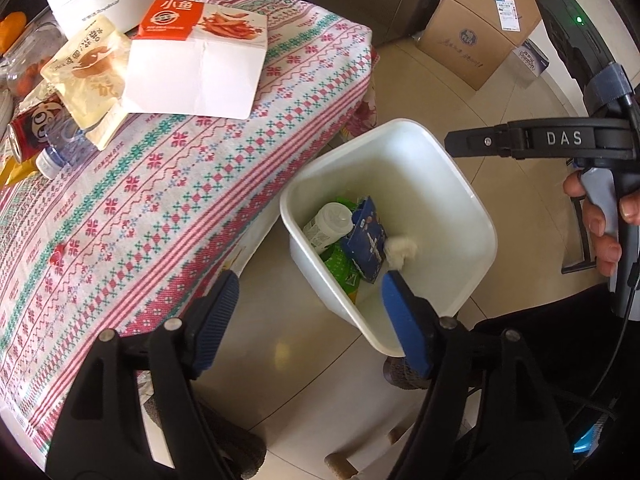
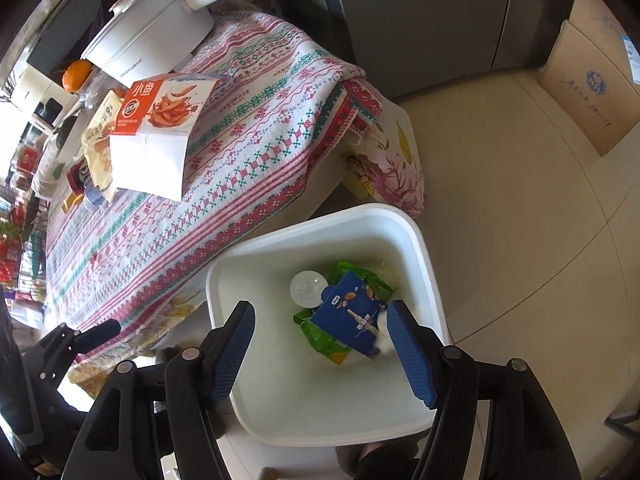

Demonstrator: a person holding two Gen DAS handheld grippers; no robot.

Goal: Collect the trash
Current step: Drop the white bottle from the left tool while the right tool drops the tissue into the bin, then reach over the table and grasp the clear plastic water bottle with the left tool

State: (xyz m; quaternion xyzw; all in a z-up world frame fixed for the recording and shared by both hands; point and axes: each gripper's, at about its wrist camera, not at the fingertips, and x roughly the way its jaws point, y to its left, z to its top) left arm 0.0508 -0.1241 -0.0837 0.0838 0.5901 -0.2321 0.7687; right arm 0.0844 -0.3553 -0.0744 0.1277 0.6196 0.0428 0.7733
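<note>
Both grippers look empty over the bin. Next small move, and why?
Probably swing the left gripper back over the table to the orange-and-white box. Both grippers, right gripper included, are open and empty, the white bin already holds wrappers, and the box lies nearest the table edge.

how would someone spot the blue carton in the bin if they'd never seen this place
Find the white bin on the floor beside the table with the patterned cloth. The blue carton lies on top of the green wrappers, next to a white bottle; it is the only dark blue item there.

White bin [image 2: 416,248], blue carton [image 2: 352,316], tablecloth [image 1: 160,208] — pink-green cross-stitch bands
</note>
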